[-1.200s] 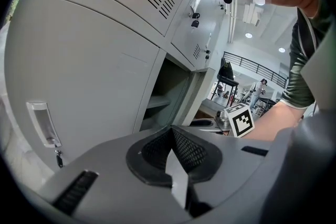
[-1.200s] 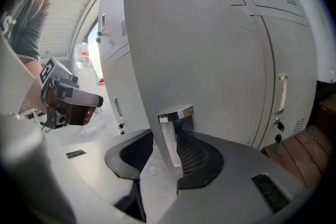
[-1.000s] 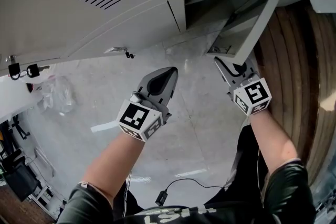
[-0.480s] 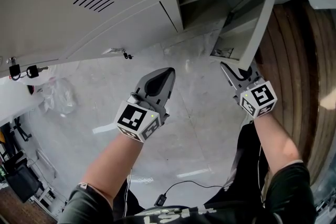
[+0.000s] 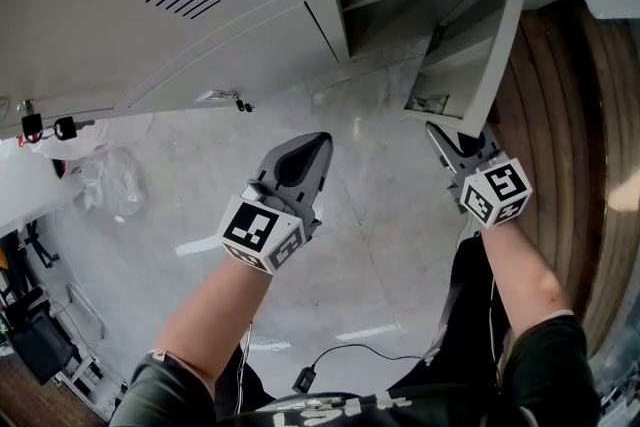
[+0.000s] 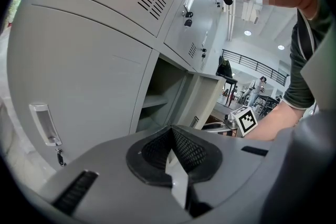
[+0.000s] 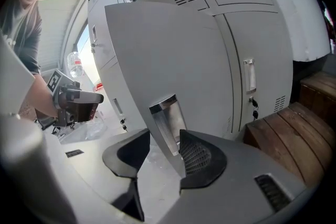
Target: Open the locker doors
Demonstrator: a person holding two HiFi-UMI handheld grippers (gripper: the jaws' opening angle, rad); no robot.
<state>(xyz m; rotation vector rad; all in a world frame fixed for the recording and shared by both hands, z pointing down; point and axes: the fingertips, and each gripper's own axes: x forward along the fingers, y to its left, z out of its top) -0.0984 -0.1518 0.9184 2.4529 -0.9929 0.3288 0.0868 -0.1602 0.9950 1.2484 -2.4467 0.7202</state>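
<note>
The grey lockers' lower middle door [image 5: 482,33] stands swung open, showing its compartment [image 5: 385,7] with a shelf [image 6: 153,101]. My right gripper [image 5: 448,133] sits at that door's free edge. In the right gripper view the door [image 7: 173,55] and its metal handle [image 7: 167,119] stand between the jaws of the right gripper [image 7: 164,148], which have just been opening; the pads stand off it. My left gripper [image 5: 318,141] hangs over the floor, shut on nothing [image 6: 170,138]. The neighbouring doors [image 5: 235,50] [image 7: 260,55] are closed.
A wooden bench [image 5: 560,105] [image 7: 296,128] runs along the right of the lockers. Keys hang from the closed doors' locks [image 5: 240,103] [image 7: 254,102]. A crumpled plastic bag [image 5: 105,180] lies on the marble floor at the left, a cable [image 5: 340,350] by my feet.
My right gripper has drifted right along with the door's edge, the door has swung a little wider, and the jaws have spread. The left gripper has stayed where it was.
</note>
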